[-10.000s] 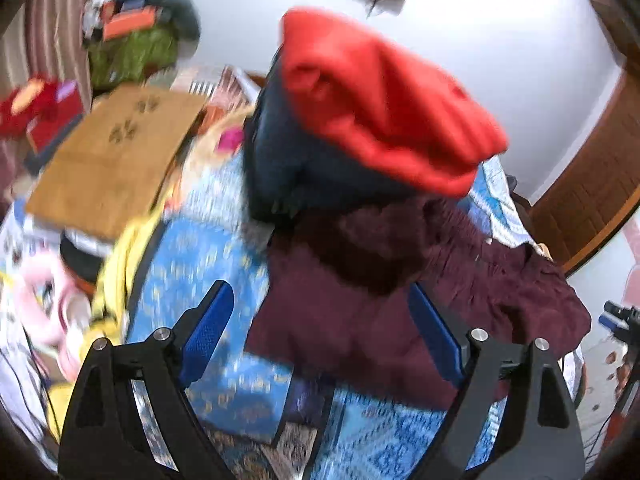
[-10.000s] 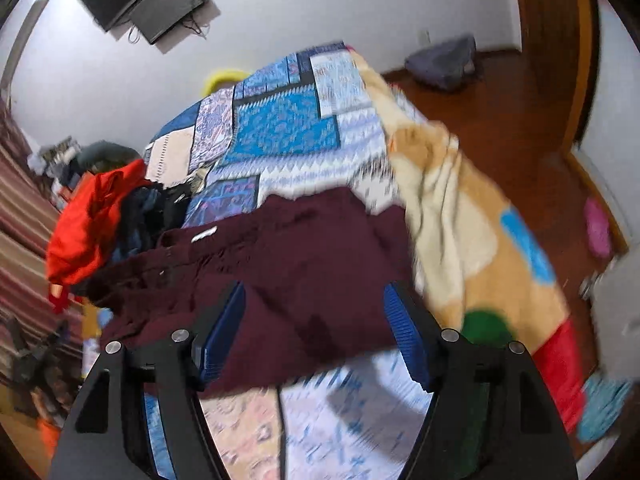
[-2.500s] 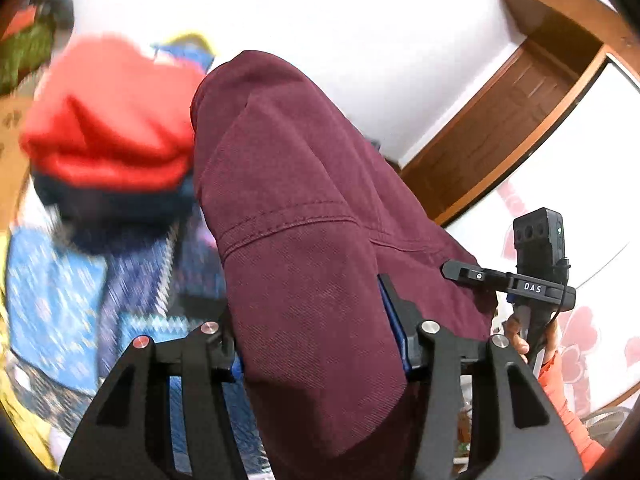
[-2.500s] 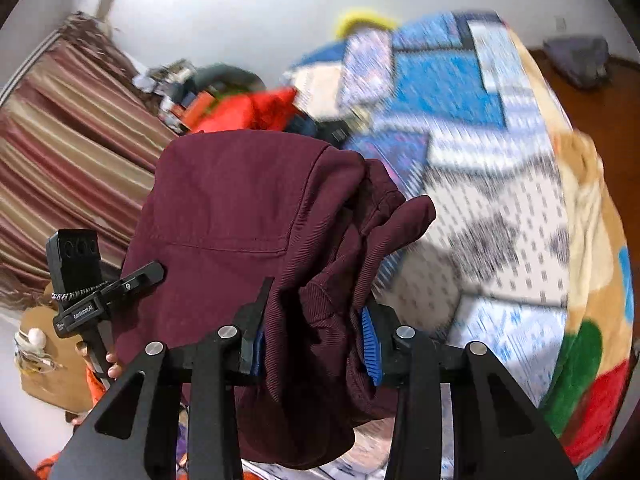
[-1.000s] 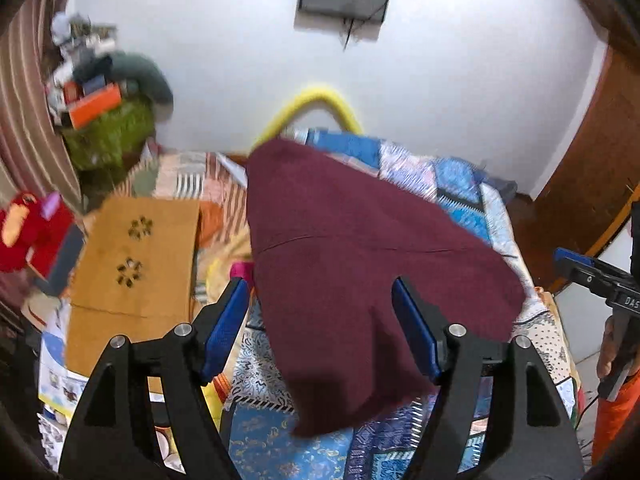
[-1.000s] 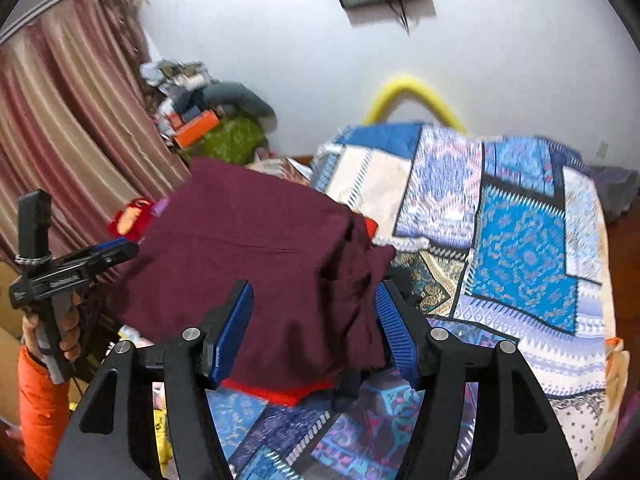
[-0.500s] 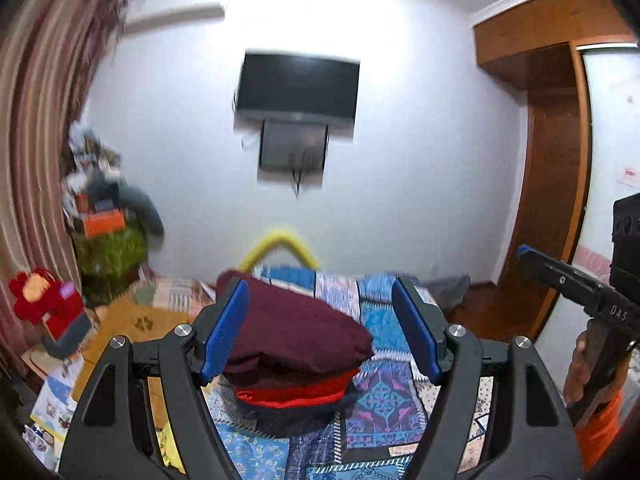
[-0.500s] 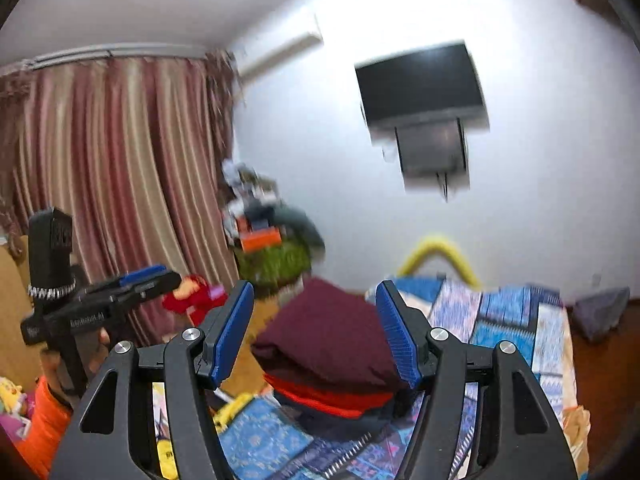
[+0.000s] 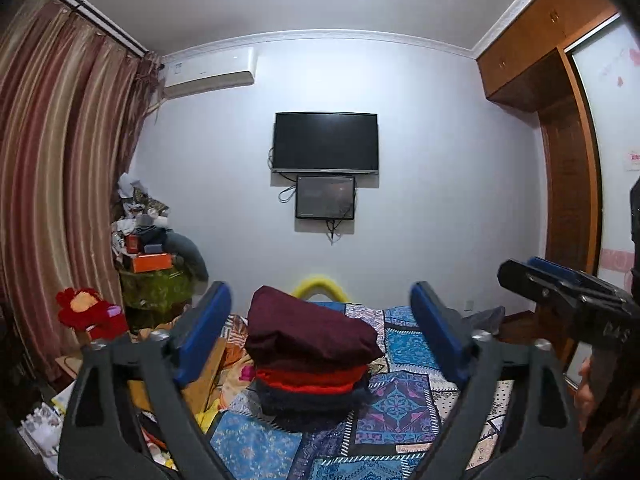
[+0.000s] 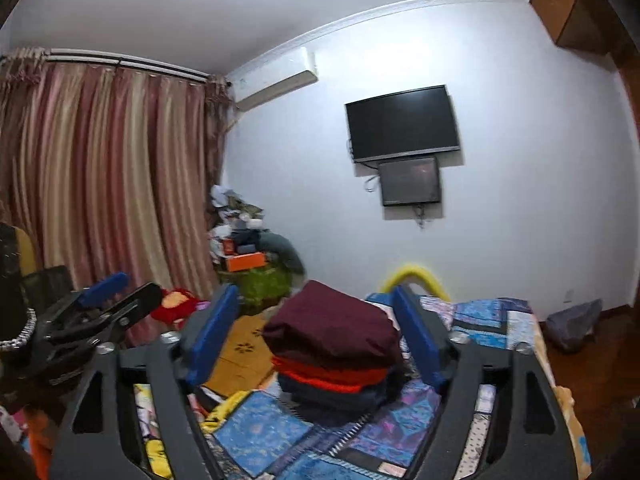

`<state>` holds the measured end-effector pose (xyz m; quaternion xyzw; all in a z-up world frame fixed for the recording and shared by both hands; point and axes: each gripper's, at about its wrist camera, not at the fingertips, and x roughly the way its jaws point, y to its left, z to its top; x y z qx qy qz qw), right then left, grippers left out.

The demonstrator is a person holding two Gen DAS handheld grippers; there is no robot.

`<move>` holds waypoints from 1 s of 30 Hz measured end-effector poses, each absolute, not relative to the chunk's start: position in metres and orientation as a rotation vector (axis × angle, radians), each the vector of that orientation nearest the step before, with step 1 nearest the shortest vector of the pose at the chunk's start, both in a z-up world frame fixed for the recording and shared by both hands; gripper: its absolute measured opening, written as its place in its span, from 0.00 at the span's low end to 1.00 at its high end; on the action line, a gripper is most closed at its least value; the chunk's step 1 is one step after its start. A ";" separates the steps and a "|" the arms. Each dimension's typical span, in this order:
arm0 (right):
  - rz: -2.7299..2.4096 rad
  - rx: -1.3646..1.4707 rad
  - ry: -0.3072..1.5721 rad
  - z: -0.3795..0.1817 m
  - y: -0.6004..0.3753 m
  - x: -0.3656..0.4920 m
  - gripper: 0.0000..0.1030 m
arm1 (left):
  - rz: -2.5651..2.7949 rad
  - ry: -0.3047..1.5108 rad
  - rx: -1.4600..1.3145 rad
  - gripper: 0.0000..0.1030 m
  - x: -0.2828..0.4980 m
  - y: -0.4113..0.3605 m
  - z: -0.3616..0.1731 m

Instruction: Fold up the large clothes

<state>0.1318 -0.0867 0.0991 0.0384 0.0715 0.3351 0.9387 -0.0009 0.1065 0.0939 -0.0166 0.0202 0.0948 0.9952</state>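
A folded maroon garment (image 9: 310, 330) lies on top of a stack, over a folded red garment (image 9: 312, 380) and a dark navy one (image 9: 308, 404), on the patchwork bedspread (image 9: 400, 412). The stack also shows in the right wrist view, maroon (image 10: 336, 326) on top. My left gripper (image 9: 320, 340) is open and empty, held back from the stack. My right gripper (image 10: 316, 340) is open and empty too. Each gripper shows at the edge of the other's view.
A wall TV (image 9: 325, 142) hangs ahead with a smaller screen below. Striped curtains (image 9: 52, 200) are on the left, with a cluttered pile (image 9: 152, 252) and a red plush toy (image 9: 84, 312). A wooden wardrobe (image 9: 560, 160) stands at right. A cardboard sheet (image 10: 244, 348) lies left of the bed.
Both grippers let go of the maroon garment on top of the stack, then pulled back and tilted up. The stack now looks smaller and farther off.
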 end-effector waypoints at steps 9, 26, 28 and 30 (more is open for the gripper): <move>0.619 0.065 0.139 0.096 -0.092 0.124 1.00 | 0.239 0.072 -0.057 0.99 -0.003 0.106 0.077; 0.609 0.049 0.193 0.075 -0.095 0.115 1.00 | 0.242 0.101 -0.075 0.99 0.002 0.110 0.064; 0.608 0.047 0.211 0.074 -0.095 0.118 1.00 | 0.241 0.105 -0.078 0.99 0.003 0.111 0.063; 0.609 0.052 0.225 0.074 -0.095 0.120 1.00 | 0.243 0.109 -0.077 0.99 0.004 0.111 0.062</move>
